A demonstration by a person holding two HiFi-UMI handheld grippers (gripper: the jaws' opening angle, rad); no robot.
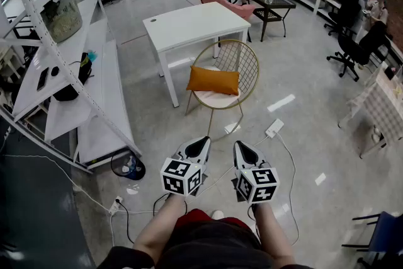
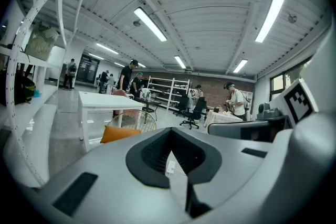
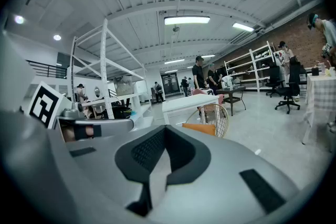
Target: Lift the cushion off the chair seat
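An orange cushion (image 1: 214, 80) leans on the seat of a gold wire chair (image 1: 234, 58), about a metre ahead of me on the grey floor. Both grippers are held side by side in front of my body, well short of the chair. My left gripper (image 1: 200, 147) is shut with nothing in it, and my right gripper (image 1: 241, 149) also looks shut and empty. In the left gripper view the cushion (image 2: 118, 134) shows left of the closed left gripper (image 2: 170, 131). In the right gripper view the cushion (image 3: 199, 128) lies just right of the closed right gripper (image 3: 165, 128).
A white table (image 1: 195, 22) stands right behind the chair. A power strip (image 1: 274, 128) and cables lie on the floor to the chair's right. White shelving (image 1: 75, 91) runs along the left. Office chairs (image 1: 352, 47) and a cloth-covered table (image 1: 387, 104) are at the right; people stand far back.
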